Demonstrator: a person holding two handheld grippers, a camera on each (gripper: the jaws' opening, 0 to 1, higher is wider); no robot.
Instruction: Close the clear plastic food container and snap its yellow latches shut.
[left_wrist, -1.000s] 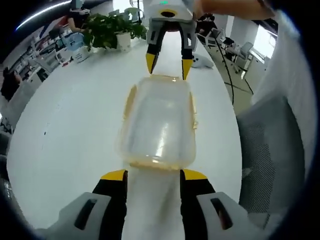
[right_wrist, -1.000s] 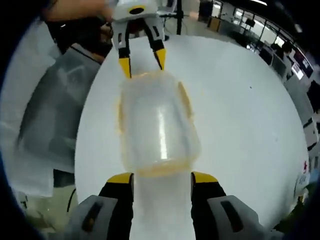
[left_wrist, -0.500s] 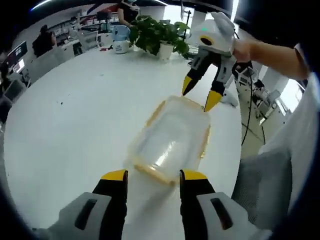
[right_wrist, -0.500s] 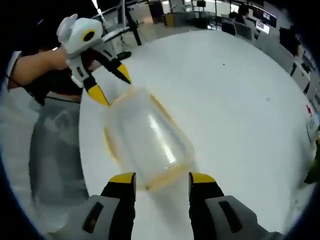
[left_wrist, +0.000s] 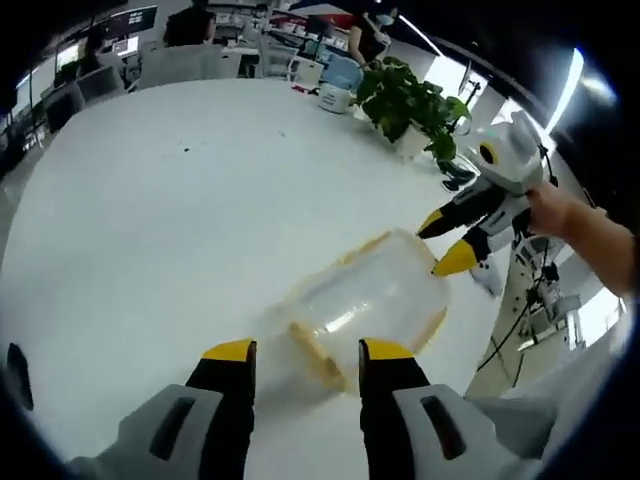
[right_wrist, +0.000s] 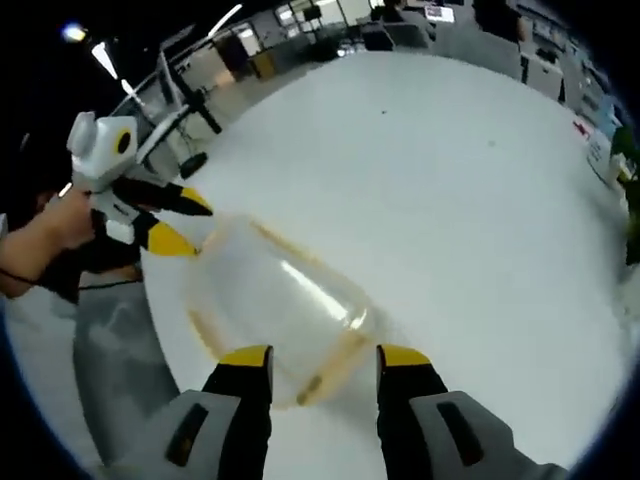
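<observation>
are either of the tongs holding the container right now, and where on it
Nothing looks gripped. Both tongs stand open at opposite short ends of the container: the left tongs at one end, the right tongs at the other. Whether the tips touch it cannot be told.

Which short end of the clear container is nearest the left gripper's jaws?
The end with the yellow latch just ahead of the left gripper; the opposite end lies by the right gripper.

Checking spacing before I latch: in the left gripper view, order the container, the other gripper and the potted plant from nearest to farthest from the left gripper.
From the left gripper:
1. Clear container, just ahead of its jaws.
2. Right gripper, at the container's far end.
3. Potted plant, far across the table.
</observation>
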